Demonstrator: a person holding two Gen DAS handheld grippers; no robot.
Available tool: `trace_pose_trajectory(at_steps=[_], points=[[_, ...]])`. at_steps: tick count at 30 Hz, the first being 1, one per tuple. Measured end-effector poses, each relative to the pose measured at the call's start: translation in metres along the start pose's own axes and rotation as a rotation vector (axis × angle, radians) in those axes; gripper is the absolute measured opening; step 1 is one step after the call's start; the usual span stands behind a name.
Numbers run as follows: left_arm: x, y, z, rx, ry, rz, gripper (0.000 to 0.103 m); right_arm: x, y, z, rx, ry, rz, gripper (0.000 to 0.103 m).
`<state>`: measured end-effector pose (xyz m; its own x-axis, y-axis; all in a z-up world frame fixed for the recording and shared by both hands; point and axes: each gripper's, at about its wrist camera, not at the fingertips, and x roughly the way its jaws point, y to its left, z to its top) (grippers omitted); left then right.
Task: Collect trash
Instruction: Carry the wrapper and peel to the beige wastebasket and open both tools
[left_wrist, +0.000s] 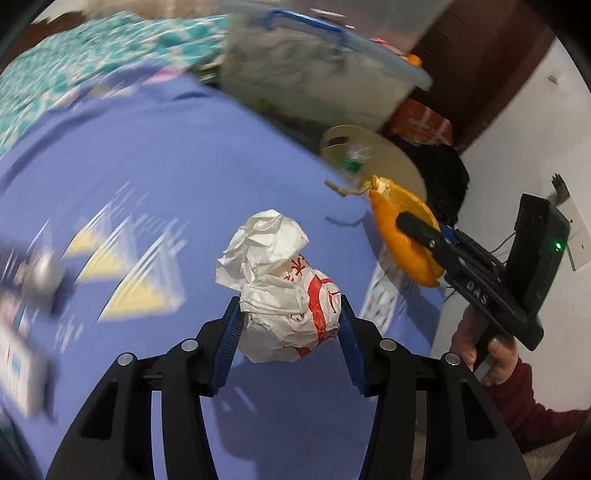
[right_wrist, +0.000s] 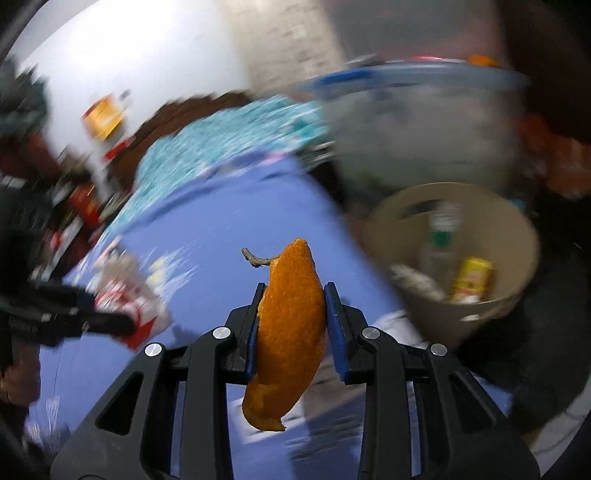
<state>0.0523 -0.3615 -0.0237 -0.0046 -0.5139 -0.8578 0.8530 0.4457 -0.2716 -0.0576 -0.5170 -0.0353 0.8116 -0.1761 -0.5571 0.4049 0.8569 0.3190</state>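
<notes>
Blue bedsheet backdrop: left gripper clamps crumpled wrapper, right gripper clamps orange peel; transport step, next release both over beige bin at the sheet's edge.

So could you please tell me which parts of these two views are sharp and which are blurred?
Left wrist view: crumpled white-and-red paper wrapper and left gripper sharp, purple tablecloth streaked. Right wrist view: orange peel in right gripper sharp, beige plastic bin smeared.
</notes>
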Motion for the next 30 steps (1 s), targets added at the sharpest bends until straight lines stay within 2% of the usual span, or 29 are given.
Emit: trace_pose_trajectory(at_steps=[6,7,9,10,11,12,14,17,21,30], points=[[0.055,-0.056,0.077,0.061,0.022,-0.062,0.048,0.009,-0.093,0.026,0.255,-0.028,-0.062,0.034],[0.067,-0.065,0.090,0.061,0.026,-0.071,0.048,0.012,-0.103,0.029,0.281,-0.025,-0.064,0.036],[0.087,-0.080,0.110,0.059,0.028,-0.077,0.052,0.020,-0.124,0.034,0.347,-0.018,-0.056,0.054],[0.096,-0.087,0.120,0.060,0.020,-0.072,0.058,0.024,-0.132,0.036,0.382,-0.020,-0.054,0.060],[0.103,-0.092,0.126,0.061,0.017,-0.063,0.073,0.023,-0.137,0.036,0.412,-0.033,-0.060,0.065],[0.111,-0.097,0.133,0.062,0.017,-0.052,0.077,0.022,-0.141,0.035,0.429,-0.048,-0.064,0.065],[0.121,-0.101,0.138,0.056,0.026,-0.048,0.077,0.014,-0.140,0.035,0.437,-0.083,-0.073,0.065],[0.118,-0.095,0.130,0.037,0.030,-0.080,0.077,-0.001,-0.128,0.031,0.420,-0.129,-0.092,0.065],[0.095,-0.078,0.103,0.033,0.005,-0.059,0.077,-0.010,-0.109,0.013,0.419,-0.136,-0.087,0.065],[0.036,-0.037,0.009,0.005,-0.056,0.081,0.077,-0.023,-0.044,-0.040,0.437,-0.065,-0.029,0.065]])
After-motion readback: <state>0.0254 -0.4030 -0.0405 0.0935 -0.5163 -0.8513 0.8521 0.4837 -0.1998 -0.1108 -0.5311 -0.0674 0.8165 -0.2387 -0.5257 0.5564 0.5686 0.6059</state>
